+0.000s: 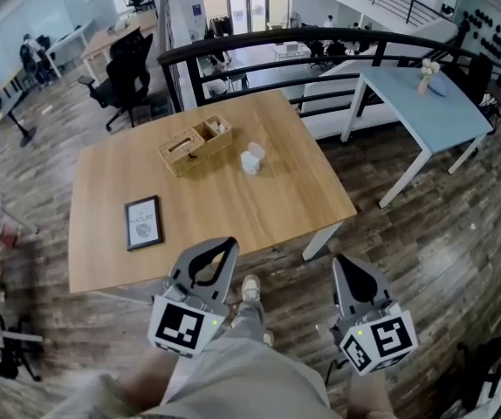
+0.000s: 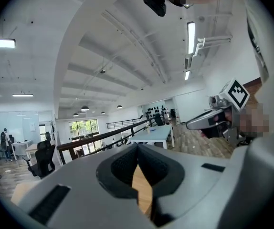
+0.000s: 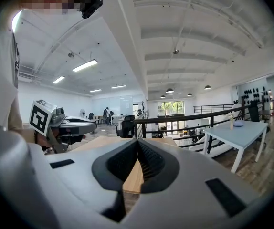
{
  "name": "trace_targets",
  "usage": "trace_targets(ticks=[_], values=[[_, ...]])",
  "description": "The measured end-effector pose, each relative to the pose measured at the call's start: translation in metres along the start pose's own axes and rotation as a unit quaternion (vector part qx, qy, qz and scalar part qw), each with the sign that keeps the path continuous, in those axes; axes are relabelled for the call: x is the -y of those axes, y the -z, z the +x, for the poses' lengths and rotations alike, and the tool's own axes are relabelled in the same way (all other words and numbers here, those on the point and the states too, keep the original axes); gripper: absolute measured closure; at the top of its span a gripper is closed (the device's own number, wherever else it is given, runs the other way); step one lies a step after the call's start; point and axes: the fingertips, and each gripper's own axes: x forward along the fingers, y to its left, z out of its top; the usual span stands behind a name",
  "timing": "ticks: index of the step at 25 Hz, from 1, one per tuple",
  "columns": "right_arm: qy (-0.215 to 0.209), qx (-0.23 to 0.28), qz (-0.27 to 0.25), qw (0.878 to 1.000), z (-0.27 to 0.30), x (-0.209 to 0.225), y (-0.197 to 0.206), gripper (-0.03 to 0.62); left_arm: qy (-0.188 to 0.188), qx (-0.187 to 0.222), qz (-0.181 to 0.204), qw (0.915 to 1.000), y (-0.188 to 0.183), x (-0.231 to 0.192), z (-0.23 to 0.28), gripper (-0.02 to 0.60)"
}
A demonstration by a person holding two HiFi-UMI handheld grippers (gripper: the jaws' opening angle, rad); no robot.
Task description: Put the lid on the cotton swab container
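Both claws hung low at the bottom of the head view, well short of the worktop (image 1: 233, 208). The left claw (image 1: 229, 245) sat at lower left, its marker cube toward the camera, and its own view showed the jaws pressed together with nothing between them, only a sliver of wood behind. The right claw (image 1: 342, 261) at lower right was the same: jaws together and empty.

Up on the worktop, the white cotton swab container (image 1: 252, 158) stood a little right of centre, apart from both claws. There looked to be two white pieces touching there, and I could not tell which was the lid. Just to its upper left lay a wooden organiser box (image 1: 195, 144), set at an angle. A framed picture (image 1: 143, 222) lay flat toward the left of the worktop, well apart from the container.

Between the claws a shoe (image 1: 250, 288) showed on the dark plank floor (image 1: 425, 243). A pale blue table (image 1: 425, 103) stood at upper right, past the black railing (image 1: 320, 46).
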Motion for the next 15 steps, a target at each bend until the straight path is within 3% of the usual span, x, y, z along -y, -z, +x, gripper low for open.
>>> trace_targets(ticks=[15], values=[[-0.04, -0.041, -0.008, 0.998, 0.208, 0.061, -0.021, 0.568, -0.029, -0.025, -0.029, 0.9988, 0.036, -0.15, 0.139, 0.56]])
